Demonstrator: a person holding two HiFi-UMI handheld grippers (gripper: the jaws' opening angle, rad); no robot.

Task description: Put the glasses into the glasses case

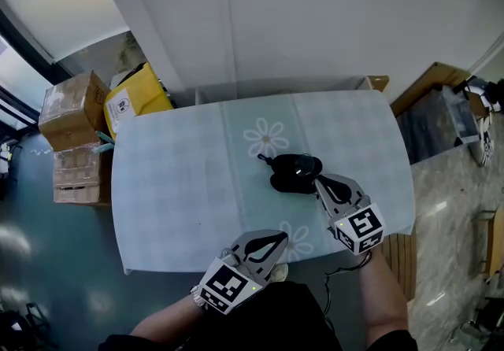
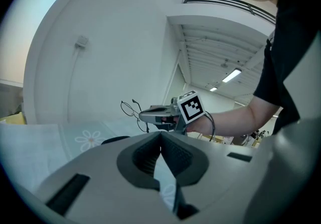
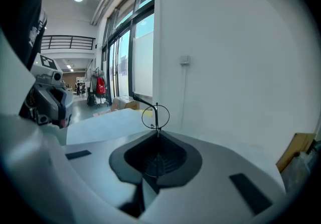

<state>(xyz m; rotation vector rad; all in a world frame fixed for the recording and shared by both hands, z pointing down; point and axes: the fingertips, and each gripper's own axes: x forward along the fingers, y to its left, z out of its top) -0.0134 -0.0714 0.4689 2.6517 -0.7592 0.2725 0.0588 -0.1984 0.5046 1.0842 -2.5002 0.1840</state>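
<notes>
A black glasses case lies open on the tablecloth, just right of the table's middle; the left gripper view shows it low as a dark shape. My right gripper hovers at the case's right end, shut on thin wire-rimmed glasses. In the right gripper view one round lens and a temple stick up from the closed jaws. My left gripper is shut and holds nothing, near the table's front edge. Its jaws point toward the right gripper.
The table has a pale blue-green cloth with daisy prints and stands against a white wall. Cardboard boxes and a yellow box are on the floor to the left. A wooden crate stands at the right.
</notes>
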